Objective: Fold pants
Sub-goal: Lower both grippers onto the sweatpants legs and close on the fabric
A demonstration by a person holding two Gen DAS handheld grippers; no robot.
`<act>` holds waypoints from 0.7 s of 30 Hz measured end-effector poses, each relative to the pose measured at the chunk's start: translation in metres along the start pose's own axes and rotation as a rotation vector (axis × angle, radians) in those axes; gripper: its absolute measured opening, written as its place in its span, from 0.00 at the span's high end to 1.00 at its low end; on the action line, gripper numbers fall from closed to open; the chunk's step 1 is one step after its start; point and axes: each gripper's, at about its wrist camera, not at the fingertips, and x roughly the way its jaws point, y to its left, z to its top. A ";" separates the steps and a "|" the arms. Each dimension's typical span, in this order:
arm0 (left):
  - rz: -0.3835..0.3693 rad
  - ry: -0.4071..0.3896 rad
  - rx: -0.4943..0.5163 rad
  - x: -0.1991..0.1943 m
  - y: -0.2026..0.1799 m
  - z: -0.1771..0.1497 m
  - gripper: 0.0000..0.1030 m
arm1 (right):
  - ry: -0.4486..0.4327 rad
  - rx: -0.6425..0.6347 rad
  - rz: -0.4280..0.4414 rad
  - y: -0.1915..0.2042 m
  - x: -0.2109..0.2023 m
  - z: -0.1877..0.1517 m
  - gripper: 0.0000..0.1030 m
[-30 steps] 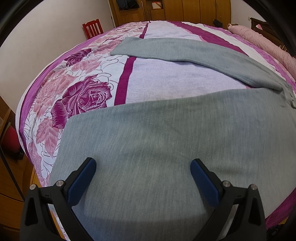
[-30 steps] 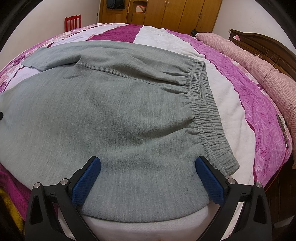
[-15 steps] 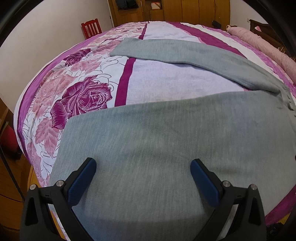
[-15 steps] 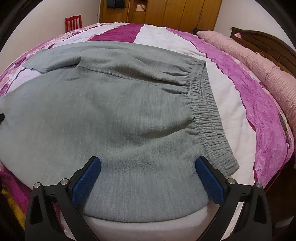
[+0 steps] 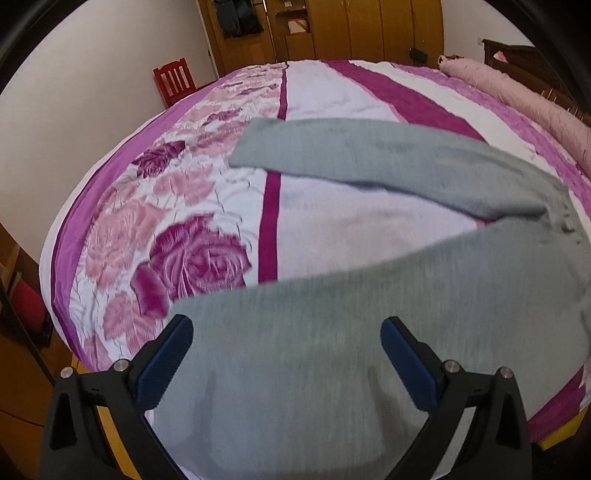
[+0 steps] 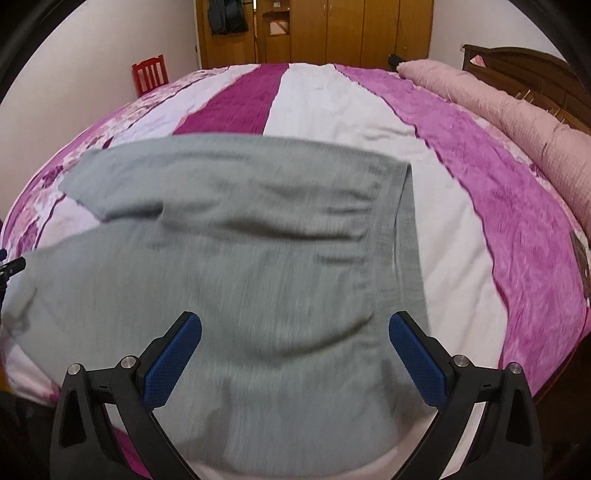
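Note:
Grey sweatpants (image 5: 369, 317) lie spread flat on the bed, legs apart in a V. In the left wrist view the near leg runs under my left gripper (image 5: 287, 360), and the far leg (image 5: 369, 158) stretches toward the left. My left gripper is open and empty above the near leg's end. In the right wrist view the pants (image 6: 240, 266) show their elastic waistband (image 6: 402, 251) on the right. My right gripper (image 6: 295, 356) is open and empty above the waist end near the bed's front edge.
The bed has a purple and white floral cover (image 5: 192, 236). A rolled pink quilt (image 6: 517, 125) lies along the dark headboard at right. A red chair (image 5: 173, 79) and wooden wardrobes (image 6: 332, 29) stand beyond the bed. The bed's left edge drops to wooden furniture (image 5: 18, 332).
Both grippers have pulled back and risen, so the pants look smaller and more of the bed shows. Both views are motion-blurred. The pants lie as before.

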 end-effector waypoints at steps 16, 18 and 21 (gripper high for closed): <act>-0.015 -0.012 -0.008 0.050 0.009 0.111 0.00 | 0.004 0.043 -0.021 -0.035 0.051 0.098 0.00; -0.015 -0.009 -0.007 0.063 0.011 0.128 0.00 | 0.015 0.043 -0.037 -0.042 0.061 0.107 0.00; -0.011 -0.002 -0.009 0.081 0.013 0.147 0.00 | 0.035 0.050 -0.035 -0.050 0.078 0.123 0.00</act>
